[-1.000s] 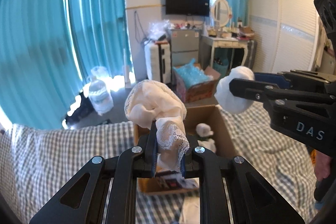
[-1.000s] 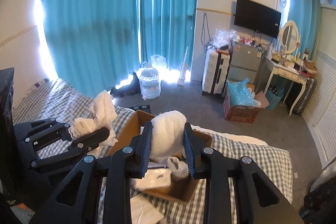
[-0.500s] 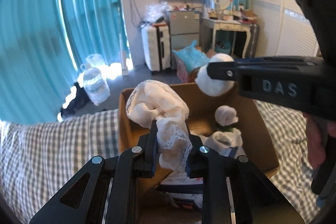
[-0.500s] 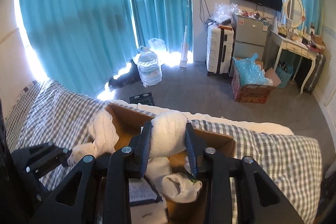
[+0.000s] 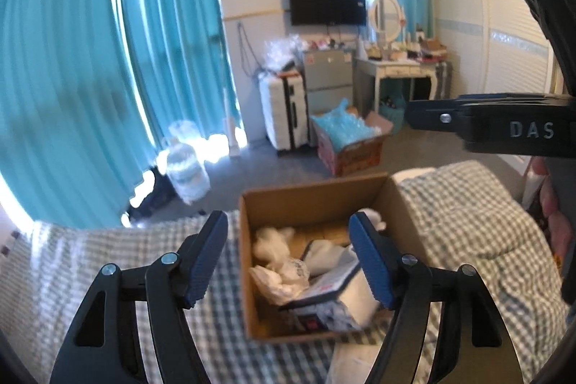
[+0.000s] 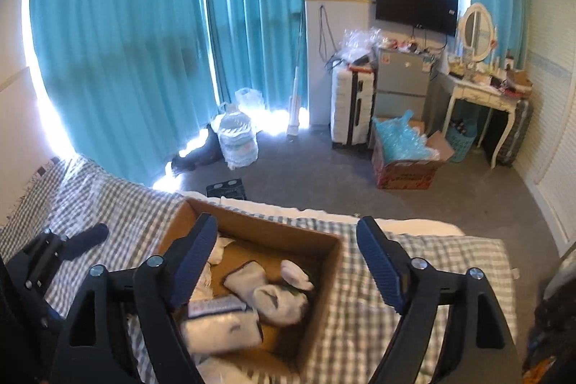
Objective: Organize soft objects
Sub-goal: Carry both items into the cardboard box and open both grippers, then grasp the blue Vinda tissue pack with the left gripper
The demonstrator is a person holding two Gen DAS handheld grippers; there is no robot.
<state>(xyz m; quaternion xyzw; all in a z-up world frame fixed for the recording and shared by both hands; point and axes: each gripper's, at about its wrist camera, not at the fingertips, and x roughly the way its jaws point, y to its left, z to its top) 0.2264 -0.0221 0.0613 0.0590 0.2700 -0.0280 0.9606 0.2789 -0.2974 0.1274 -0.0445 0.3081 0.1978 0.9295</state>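
Left gripper [image 5: 288, 254] wide apart, nothing in it; right gripper [image 6: 288, 258] same, both over the cardboard box [image 6: 324, 276] on the checked bedspread [image 5: 468, 222]. Soft white items [image 6: 277, 297] lie inside, below and ahead of both. More white cloth [image 5: 352, 358] sits just outside the box's near edge, nearer the left gripper.

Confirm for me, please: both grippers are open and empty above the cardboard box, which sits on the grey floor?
Not quite: the cardboard box sits on the checked bedspread, not the floor, as the right wrist view shows. The left gripper and right gripper are indeed open and empty.
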